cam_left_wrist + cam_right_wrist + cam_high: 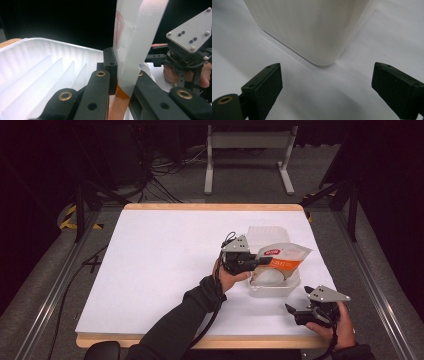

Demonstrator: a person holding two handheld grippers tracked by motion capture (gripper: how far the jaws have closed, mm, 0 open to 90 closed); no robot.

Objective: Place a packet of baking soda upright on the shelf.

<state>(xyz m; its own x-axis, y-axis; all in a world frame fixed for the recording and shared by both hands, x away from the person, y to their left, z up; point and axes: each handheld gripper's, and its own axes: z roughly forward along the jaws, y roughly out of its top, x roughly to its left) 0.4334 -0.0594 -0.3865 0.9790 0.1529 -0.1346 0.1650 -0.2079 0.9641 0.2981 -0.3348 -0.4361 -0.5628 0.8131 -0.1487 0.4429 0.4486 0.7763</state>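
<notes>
- A desk (165, 265) covered in white sits under a fixed overhead camera; a person's forearms come in from the bottom edge.
- Toward the right of the desk stands a clear plastic clamshell container (272, 287), lid hinged open and lying flat behind the tray.
- The left gripper (257, 262) has its jaws clenched on the edge of a white and orange pouch (285, 256) with a red logo, holding it over the container's tray.
- The pouch hangs tilted, its lower end at or just inside the tray; probably it is being lowered in, and gripping the flat edge seal lets the fuller part go in first.
- Something pale and rounded shows through the tray's front wall; what it is cannot be told.
- From the left gripper's own camera, the pouch's thin edge rises upright between the two black jaws, pressed from both sides, with the ribbed lid on the left.
- The right gripper (296, 312) rests near the desk's front right corner, just in front of the container, jaws spread wide and holding nothing.
- Its camera looks at a rounded corner of the container, apart from the jaws; likely it waits to steady the tray or close the lid.
</notes>
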